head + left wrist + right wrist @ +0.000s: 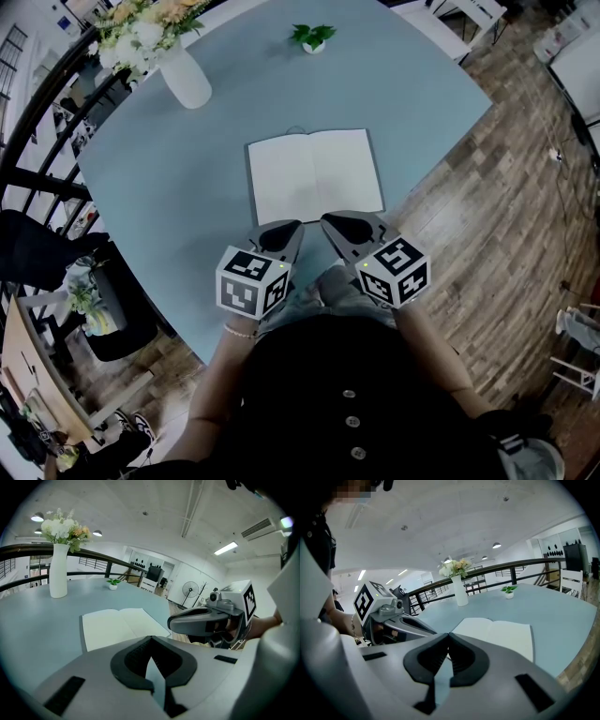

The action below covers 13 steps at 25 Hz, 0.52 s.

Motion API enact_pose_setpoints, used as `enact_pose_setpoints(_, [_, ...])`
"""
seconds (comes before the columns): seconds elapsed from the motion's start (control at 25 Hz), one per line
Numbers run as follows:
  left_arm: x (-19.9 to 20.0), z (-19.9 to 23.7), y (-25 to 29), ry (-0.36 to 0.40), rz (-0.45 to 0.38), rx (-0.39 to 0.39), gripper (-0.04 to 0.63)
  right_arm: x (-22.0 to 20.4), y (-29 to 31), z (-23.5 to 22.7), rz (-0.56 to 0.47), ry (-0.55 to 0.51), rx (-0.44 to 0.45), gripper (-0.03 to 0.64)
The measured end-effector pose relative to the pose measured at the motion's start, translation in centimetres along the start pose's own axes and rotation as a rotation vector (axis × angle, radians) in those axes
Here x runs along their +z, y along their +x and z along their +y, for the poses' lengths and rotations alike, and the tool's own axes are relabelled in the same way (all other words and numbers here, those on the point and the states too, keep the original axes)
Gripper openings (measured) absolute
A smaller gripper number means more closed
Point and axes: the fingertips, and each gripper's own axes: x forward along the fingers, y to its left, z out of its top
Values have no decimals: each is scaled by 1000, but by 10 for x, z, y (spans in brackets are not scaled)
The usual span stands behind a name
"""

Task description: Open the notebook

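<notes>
The notebook (314, 174) lies open and flat on the blue-grey table (169, 178), showing two blank white pages; it also shows in the left gripper view (122, 626) and the right gripper view (499, 635). My left gripper (289, 225) hovers at the notebook's near edge, jaws shut with nothing between them (151, 637). My right gripper (328, 219) sits beside it at the same near edge, jaws also shut and empty (449, 634). The two grippers' tips point toward each other, a little apart.
A white vase of flowers (184, 75) stands at the table's far left, and a small potted plant (313, 39) at the far middle. Wooden floor (506, 197) lies right of the table. A black railing (37, 141) runs along the left.
</notes>
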Motion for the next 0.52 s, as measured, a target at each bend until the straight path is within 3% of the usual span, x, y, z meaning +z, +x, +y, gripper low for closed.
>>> enact_pose_setpoints(0.52, [-1, 6, 0, -18, -10, 13, 17, -3, 6, 0, 14, -8, 9, 2])
